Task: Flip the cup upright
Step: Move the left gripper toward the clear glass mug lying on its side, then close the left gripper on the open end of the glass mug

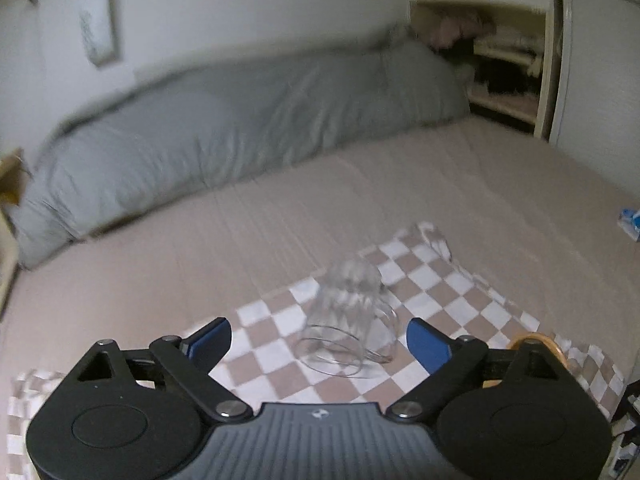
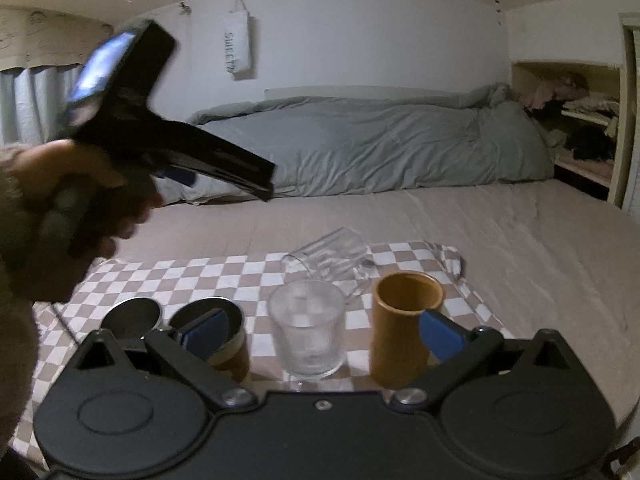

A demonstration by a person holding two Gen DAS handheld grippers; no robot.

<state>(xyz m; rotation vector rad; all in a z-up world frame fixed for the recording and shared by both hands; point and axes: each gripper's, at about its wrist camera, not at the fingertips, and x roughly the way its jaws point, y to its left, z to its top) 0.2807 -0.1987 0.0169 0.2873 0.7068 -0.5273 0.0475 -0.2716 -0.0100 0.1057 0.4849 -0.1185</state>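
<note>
A clear glass mug (image 1: pixel 348 316) lies on its side on the checkered cloth (image 1: pixel 432 292), its mouth toward the camera. My left gripper (image 1: pixel 318 340) is open, its blue pads on either side of the mug's mouth, just short of it. In the right wrist view the same mug (image 2: pixel 328 256) lies behind a row of upright cups. My right gripper (image 2: pixel 324 332) is open and empty, held above the front of the cloth. The left gripper's body (image 2: pixel 160 128) shows in a hand at the upper left, above the bed.
An upright clear glass (image 2: pixel 306 332), a brown cup (image 2: pixel 402 328), a dark metal-rimmed cup (image 2: pixel 224 332) and a round lid or cup (image 2: pixel 132 314) stand on the cloth (image 2: pixel 192 276). A grey duvet (image 2: pixel 380 144) lies at the back. A shelf nook (image 2: pixel 580 132) is at right.
</note>
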